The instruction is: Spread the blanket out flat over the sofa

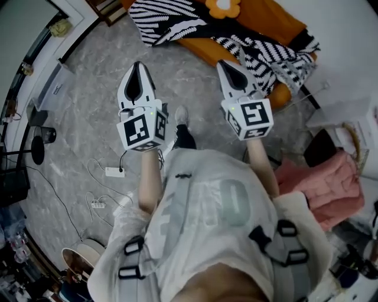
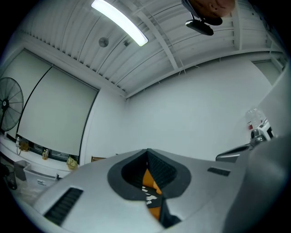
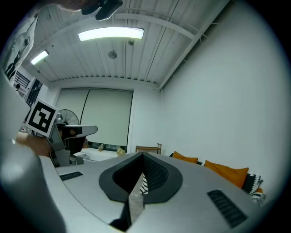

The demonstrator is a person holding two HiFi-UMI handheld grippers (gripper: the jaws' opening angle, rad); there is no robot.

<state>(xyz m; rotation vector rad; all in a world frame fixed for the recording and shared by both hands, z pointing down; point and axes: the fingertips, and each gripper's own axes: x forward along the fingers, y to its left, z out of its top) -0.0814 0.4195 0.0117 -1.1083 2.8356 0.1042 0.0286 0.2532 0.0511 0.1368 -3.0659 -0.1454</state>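
Both closed empty, left gripper point(image 1: 137, 66), right gripper point(image 1: 224, 64), blanket point(image 1: 171, 23) on orange sofa point(image 1: 267, 19), marble floor point(image 1: 88, 109)

blanket point(image 1: 171, 23): black-and-white zebra stripes
sofa point(image 1: 266, 23): plain orange
floor point(image 1: 100, 100): grey, marble veining
cloth point(image 1: 331, 183): pink
shirt point(image 1: 207, 206): off-white, faint grey print

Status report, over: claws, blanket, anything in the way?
Left claw and right claw shut, empty. Blanket bunched on sofa, not spread. Flower cushion beside it.
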